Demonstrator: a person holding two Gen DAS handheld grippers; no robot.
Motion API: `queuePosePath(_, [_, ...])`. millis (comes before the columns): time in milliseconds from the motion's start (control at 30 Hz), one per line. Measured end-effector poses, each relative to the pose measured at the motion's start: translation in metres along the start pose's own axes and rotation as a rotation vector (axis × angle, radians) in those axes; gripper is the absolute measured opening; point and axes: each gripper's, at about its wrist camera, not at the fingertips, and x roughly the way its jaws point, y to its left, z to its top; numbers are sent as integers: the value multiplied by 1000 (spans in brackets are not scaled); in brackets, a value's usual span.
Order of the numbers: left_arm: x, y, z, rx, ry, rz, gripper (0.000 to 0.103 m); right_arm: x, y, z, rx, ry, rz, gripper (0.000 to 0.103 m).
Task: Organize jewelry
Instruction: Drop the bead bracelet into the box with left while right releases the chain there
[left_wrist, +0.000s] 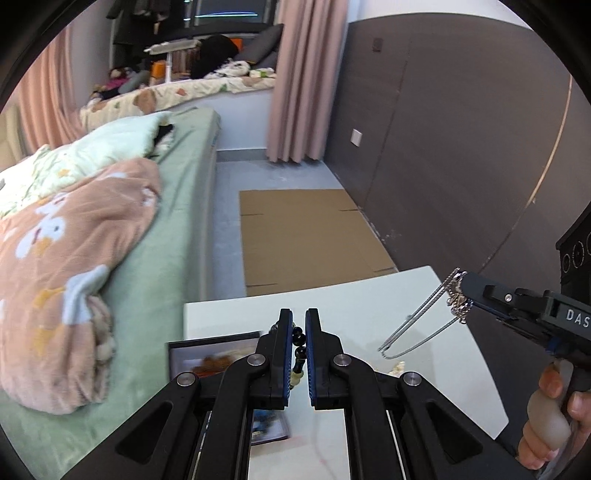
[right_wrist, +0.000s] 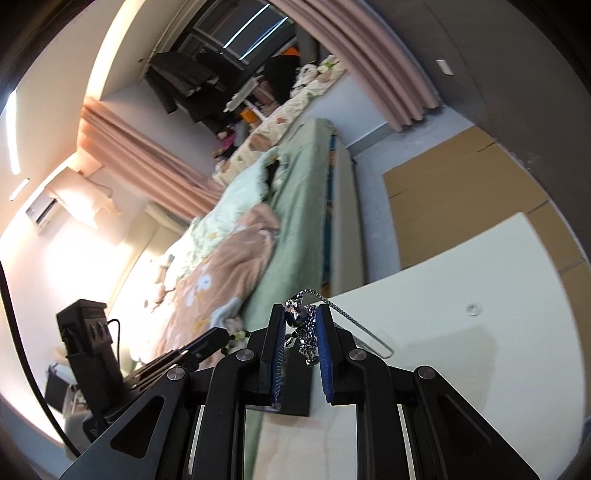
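Observation:
My left gripper is shut on a string of dark beads with a pale bead lower down, held above the white table. My right gripper is shut on a silver chain necklace with a dark pendant. In the left wrist view the right gripper is at the right, and the silver chain hangs from it in a long loop down to the table. The left gripper shows in the right wrist view at the lower left.
A framed picture lies on the table near its left edge, under my left gripper. A bed with blankets stands left of the table. Flat cardboard lies on the floor beyond it. A dark wall is on the right.

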Motion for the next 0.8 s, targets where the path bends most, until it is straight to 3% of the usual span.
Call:
queuePosePath(100, [1,17,-5,-31,26,12,7,10,14,-2,-15,1,32,18])
queuePosePath(267, [20,39,-17,-71,98,100,7,20,31,-7,-48,2,58,18])
queuePosePath(433, [26,58,-30,-141,47,93,14,24,38,-9,-48,-7,83,18])
queuePosePath(467, [25,62,-32,-158,33,86,29,25,39,-11,-49,-6,87,18])
queuePosePath(500, [24,65,-34,-174,20,81,61,27,40,-11,-53,-6,90,18])
queuePosePath(567, [19,74,-38,-213,-19,65,99,31,45,-14,-61,-5,95,18])
queuePosePath(800, [-3,106,-36,-303,-101,28,100,38,69,-23,-107,-29,119,18])
